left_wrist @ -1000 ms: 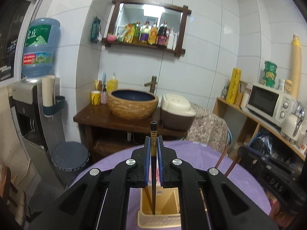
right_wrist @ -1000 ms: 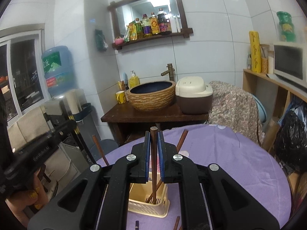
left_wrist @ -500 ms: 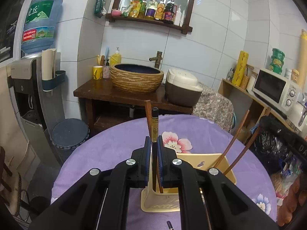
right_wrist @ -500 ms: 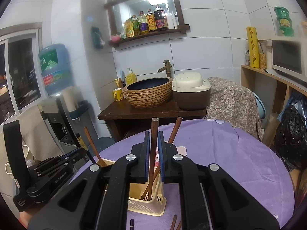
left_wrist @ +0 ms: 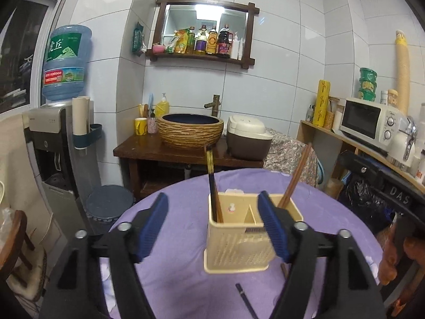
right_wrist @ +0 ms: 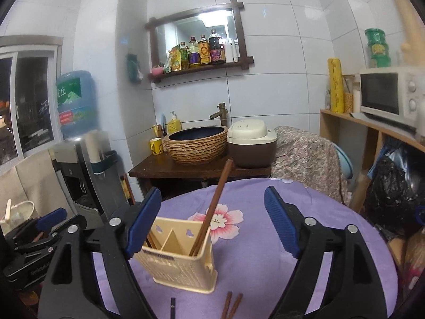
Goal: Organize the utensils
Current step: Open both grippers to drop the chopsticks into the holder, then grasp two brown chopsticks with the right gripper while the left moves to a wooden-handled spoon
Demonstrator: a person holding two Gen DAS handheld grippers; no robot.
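Note:
A cream plastic utensil holder with divided compartments stands on the purple tablecloth. A dark chopstick stands in its left compartment and brown chopsticks lean in the right one. My left gripper is open and empty, just in front of the holder. My right gripper is open and empty, above the holder. Loose on the cloth lie a dark chopstick and two brown chopsticks.
The round table has a flower print. Behind it stand a wooden stand with a woven basin, a rice cooker, a water dispenser and a microwave shelf. The left gripper shows at the right wrist view's left edge.
Both grippers have opened and let go of their chopsticks, which now stand in the holder. Both grippers have drawn back from the holder.

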